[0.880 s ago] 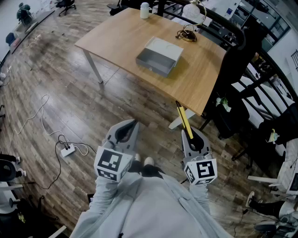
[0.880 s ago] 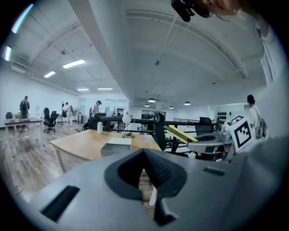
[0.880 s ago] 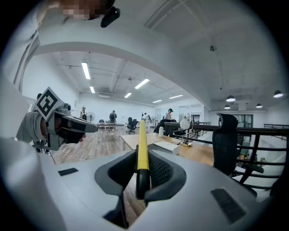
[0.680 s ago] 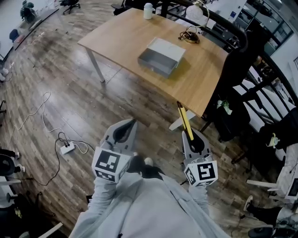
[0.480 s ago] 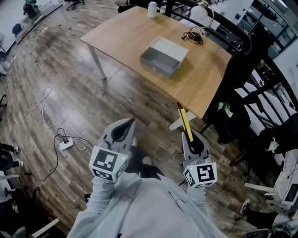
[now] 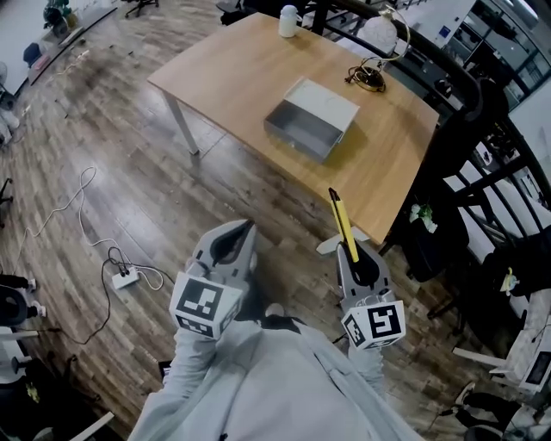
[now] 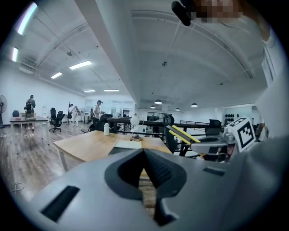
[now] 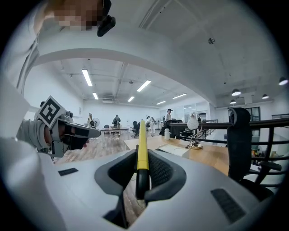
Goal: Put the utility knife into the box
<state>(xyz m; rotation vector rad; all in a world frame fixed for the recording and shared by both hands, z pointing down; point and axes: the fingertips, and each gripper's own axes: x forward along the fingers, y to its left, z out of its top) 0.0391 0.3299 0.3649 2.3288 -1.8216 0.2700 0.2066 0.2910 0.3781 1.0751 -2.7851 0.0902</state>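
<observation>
A yellow and black utility knife sticks forward out of my right gripper, which is shut on it; in the right gripper view the knife runs up between the jaws. The open grey box lies on the wooden table ahead of both grippers, well beyond the knife tip. My left gripper hangs over the floor to the left, jaws closed with nothing between them. In the left gripper view the box shows far off on the table.
A white bottle stands at the table's far edge and a coil of cable lies near the far right. Black chairs crowd the right side. A power strip with white cord lies on the wood floor left.
The view has shifted slightly toward the table; both grippers hold their pose, the knife still in the right one.
</observation>
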